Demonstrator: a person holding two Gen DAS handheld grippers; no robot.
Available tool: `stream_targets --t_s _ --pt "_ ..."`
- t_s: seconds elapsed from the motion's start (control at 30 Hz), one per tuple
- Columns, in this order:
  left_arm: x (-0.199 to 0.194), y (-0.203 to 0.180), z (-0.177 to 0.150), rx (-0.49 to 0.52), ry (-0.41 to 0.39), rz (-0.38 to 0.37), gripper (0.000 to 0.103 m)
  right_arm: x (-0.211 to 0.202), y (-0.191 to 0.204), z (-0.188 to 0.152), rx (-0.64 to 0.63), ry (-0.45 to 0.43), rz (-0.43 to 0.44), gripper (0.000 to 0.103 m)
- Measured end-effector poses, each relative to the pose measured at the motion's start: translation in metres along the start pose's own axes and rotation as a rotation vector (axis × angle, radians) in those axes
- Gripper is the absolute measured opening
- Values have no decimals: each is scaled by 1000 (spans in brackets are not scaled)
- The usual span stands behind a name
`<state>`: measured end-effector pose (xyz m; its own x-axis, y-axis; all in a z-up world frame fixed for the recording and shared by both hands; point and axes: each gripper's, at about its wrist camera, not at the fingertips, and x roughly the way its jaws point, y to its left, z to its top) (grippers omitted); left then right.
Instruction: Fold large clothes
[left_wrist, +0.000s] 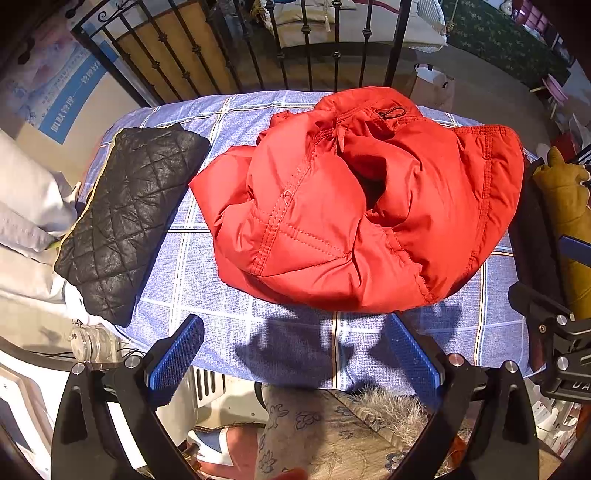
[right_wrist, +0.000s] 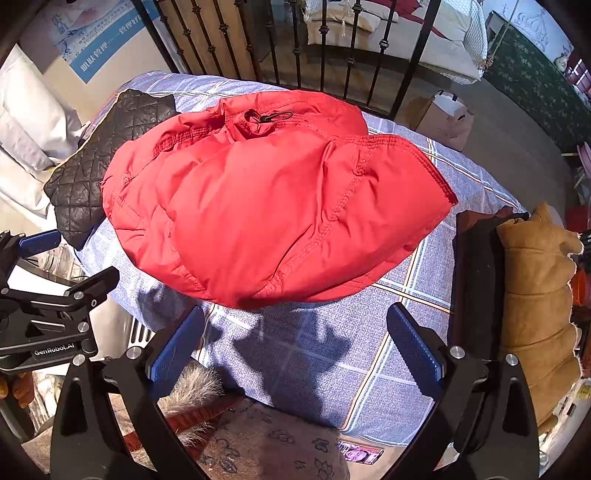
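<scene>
**Red jacket bunched, both tongs empty**

The red jacket (left_wrist: 354, 206) lies crumpled mid-frame on the checked worktop (left_wrist: 295, 343). Left tongs (left_wrist: 295, 354) and right tongs (right_wrist: 295, 350) hover spread apart. Slick padding may slip, or nudge the black quilted jacket (left_wrist: 129, 225) at left.

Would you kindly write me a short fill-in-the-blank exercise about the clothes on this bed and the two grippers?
1. The crumpled jacket in the middle of the checked bedspread is ____ in colour.
2. The folded black quilted garment lies to the ____ of it in both views.
3. Both the left gripper and the right gripper have their jaws ____ and hold nothing.

Missing words: red; left; open
</scene>
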<state>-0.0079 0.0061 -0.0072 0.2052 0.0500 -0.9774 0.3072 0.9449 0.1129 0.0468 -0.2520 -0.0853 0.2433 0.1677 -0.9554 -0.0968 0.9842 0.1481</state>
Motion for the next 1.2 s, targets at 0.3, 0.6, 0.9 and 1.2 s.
stream_targets --t_s 0.3,0.6,0.9,1.2 --pt "2 3 -2 -8 0 4 97 0 0 -1 -2 -1 0 97" --pt "-1 5 -3 -3 1 7 97 2 1 -3 -7 1 4 97" --pt "-3 6 -2 -2 4 15 97 1 1 -3 -3 1 3 97" --pt "-3 5 -4 -2 6 22 97 0 1 -4 -1 1 5 97"
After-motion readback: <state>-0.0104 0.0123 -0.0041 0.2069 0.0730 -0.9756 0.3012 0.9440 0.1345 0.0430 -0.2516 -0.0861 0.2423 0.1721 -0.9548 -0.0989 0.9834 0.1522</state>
